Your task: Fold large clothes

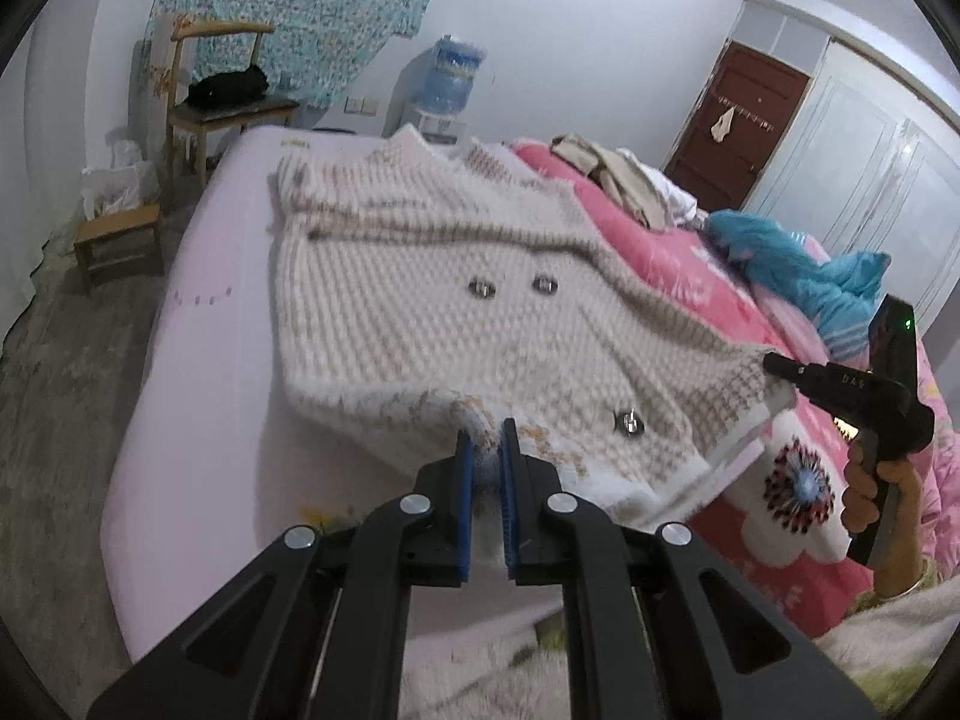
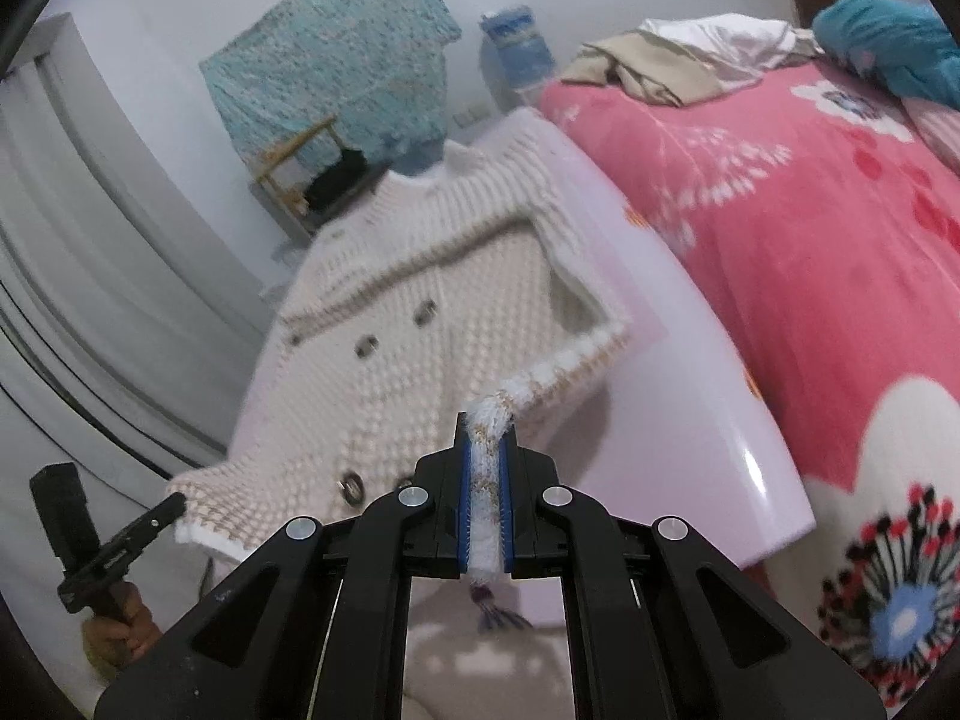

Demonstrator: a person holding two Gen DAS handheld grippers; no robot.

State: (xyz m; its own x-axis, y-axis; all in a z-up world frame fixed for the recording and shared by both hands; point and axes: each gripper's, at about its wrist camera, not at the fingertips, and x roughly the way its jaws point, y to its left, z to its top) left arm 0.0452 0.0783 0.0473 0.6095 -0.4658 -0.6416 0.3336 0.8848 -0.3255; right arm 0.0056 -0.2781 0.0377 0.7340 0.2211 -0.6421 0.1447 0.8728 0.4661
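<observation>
A cream and beige knitted cardigan (image 1: 432, 276) with metal buttons is spread over the pale pink bed sheet (image 1: 204, 276), its near hem lifted off the bed. My left gripper (image 1: 487, 438) is shut on the hem's left part, white knit bunched between its blue pads. In the right wrist view the same cardigan (image 2: 432, 330) hangs toward me, and my right gripper (image 2: 486, 432) is shut on the fluffy white hem edge. The right gripper (image 1: 780, 367) also shows in the left wrist view, clamped on the hem corner, and the left gripper (image 2: 174, 507) appears at the lower left of the right wrist view.
A pink flowered blanket (image 2: 810, 240) covers the right side of the bed, with beige clothes (image 1: 624, 174) and a blue garment (image 1: 798, 270) piled on it. Wooden chairs (image 1: 222, 102), a water dispenser (image 1: 450, 78) and a brown door (image 1: 738, 126) stand beyond the bed.
</observation>
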